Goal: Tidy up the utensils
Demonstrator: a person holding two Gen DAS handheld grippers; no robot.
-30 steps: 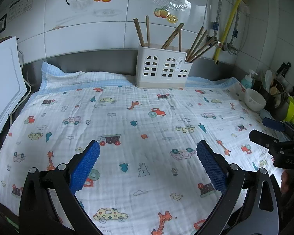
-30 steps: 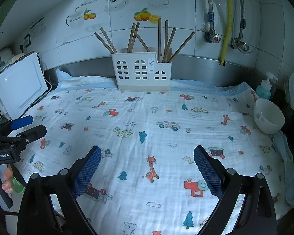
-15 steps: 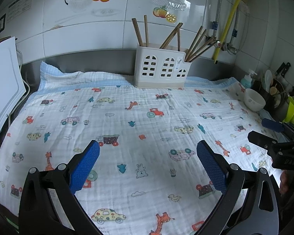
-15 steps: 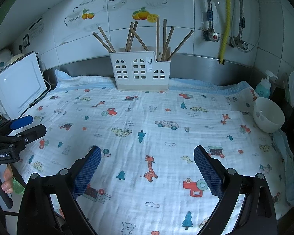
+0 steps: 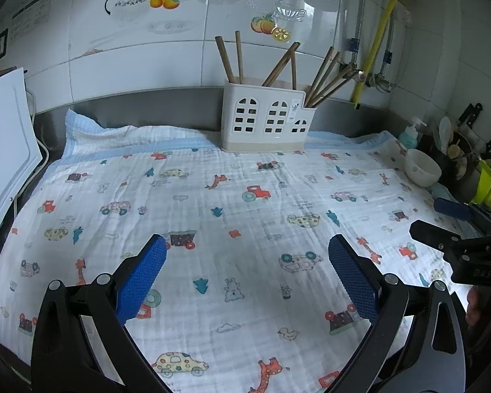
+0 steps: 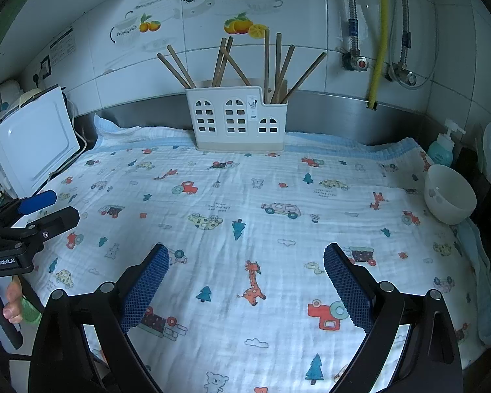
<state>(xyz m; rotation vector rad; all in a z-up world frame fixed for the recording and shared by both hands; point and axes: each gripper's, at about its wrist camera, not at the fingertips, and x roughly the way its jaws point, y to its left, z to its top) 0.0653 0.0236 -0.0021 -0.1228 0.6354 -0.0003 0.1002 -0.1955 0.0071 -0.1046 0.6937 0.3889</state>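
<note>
A white utensil holder (image 5: 266, 122) with window cut-outs stands at the back of the counter against the steel backsplash; it also shows in the right wrist view (image 6: 237, 121). Several wooden chopsticks (image 5: 325, 78) stick up out of its compartments, also seen from the right wrist (image 6: 273, 65). My left gripper (image 5: 247, 273) is open and empty, low over the front of the patterned cloth. My right gripper (image 6: 245, 278) is open and empty, also over the cloth's front. Each gripper shows at the edge of the other's view (image 5: 455, 229) (image 6: 39, 213).
A cartoon-print cloth (image 5: 245, 203) covers the counter. A white bowl (image 6: 450, 195) sits at the right edge, a soap bottle (image 6: 442, 149) behind it. A white board (image 6: 32, 149) leans at the left. Pipes and a yellow hose (image 6: 379, 32) run down the tiled wall.
Both views have shifted very slightly; the holder sits marginally lower and left in the left view. Both grippers stay open and empty.
</note>
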